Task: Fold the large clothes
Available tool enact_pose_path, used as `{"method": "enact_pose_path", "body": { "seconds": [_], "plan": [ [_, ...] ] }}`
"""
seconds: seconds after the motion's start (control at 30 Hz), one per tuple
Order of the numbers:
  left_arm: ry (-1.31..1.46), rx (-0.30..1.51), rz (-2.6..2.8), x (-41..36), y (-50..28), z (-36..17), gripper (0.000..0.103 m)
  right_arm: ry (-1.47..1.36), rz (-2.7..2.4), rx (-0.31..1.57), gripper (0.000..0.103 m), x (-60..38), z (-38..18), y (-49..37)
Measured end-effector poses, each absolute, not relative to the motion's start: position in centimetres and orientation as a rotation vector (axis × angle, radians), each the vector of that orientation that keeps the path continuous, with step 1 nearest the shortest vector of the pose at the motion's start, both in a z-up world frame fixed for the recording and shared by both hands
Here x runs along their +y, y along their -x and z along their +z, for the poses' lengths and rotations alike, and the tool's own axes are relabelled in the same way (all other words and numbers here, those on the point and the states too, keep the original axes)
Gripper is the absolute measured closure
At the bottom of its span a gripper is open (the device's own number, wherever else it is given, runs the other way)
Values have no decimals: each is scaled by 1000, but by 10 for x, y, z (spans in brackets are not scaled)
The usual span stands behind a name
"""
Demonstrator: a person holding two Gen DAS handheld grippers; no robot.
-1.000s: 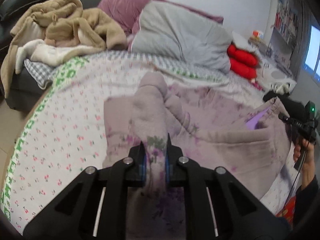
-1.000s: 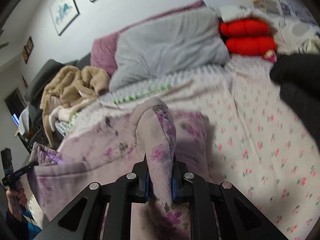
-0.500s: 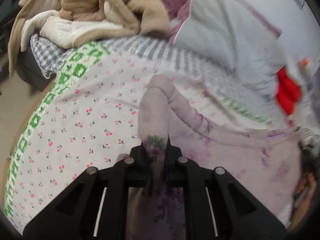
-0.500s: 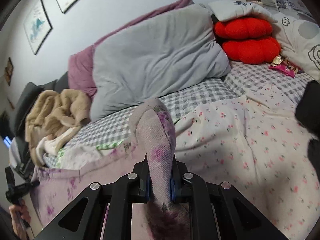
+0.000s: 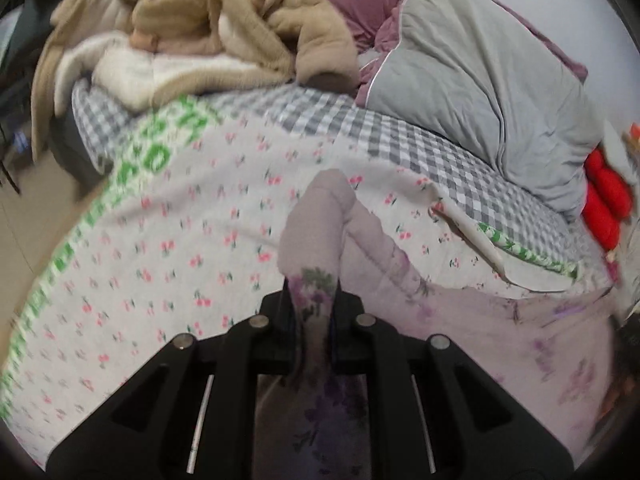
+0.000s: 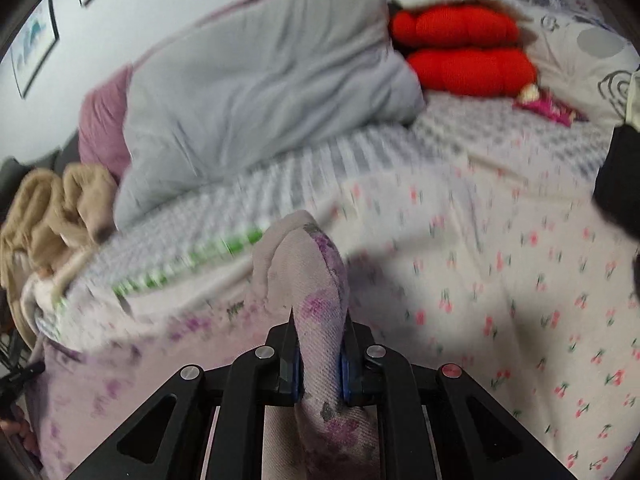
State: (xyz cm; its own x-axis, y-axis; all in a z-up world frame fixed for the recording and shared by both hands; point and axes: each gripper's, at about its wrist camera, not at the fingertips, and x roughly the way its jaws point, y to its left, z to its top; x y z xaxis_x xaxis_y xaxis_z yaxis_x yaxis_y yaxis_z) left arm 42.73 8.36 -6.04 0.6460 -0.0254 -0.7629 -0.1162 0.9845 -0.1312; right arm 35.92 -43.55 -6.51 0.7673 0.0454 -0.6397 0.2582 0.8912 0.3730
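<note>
A large pale lilac garment with purple flower print [image 5: 500, 336] hangs stretched between my two grippers above the bed. My left gripper [image 5: 313, 300] is shut on one bunched corner of it, which sticks up past the jaws. My right gripper [image 6: 320, 336] is shut on the other bunched corner [image 6: 308, 264]. In the right wrist view the cloth [image 6: 132, 356] runs off to the left toward the other hand at the frame edge. The lower part of the garment is hidden below both grippers.
The bed has a white cherry-print sheet [image 5: 168, 248] with a green border and a grey check sheet [image 5: 400, 140]. A grey and mauve duvet [image 6: 256, 88], red cushions [image 6: 468, 68] and a beige fleece heap [image 5: 208, 20] lie at the head. Floor shows at left [image 5: 24, 216].
Both grippers have lifted and moved forward over the bed with the garment, pulling it taut between them. Both views are now blurred by motion. Both grips are unchanged.
</note>
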Motion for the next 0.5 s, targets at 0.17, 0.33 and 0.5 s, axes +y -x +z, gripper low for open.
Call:
{"method": "enact_pose_path", "body": {
  "seconds": [0.17,0.33,0.5],
  "plan": [
    [158,886,93,78,-444,-81,89,-451,-162,704,90,-438,-69,-372],
    [132,930,151,73,-444,-139,88,-426,-215,844,90,-432,-136,-385],
    [129,897,172,70,-445,-147,86,-488,-211,869,90,-444,-147,-392]
  ]
}}
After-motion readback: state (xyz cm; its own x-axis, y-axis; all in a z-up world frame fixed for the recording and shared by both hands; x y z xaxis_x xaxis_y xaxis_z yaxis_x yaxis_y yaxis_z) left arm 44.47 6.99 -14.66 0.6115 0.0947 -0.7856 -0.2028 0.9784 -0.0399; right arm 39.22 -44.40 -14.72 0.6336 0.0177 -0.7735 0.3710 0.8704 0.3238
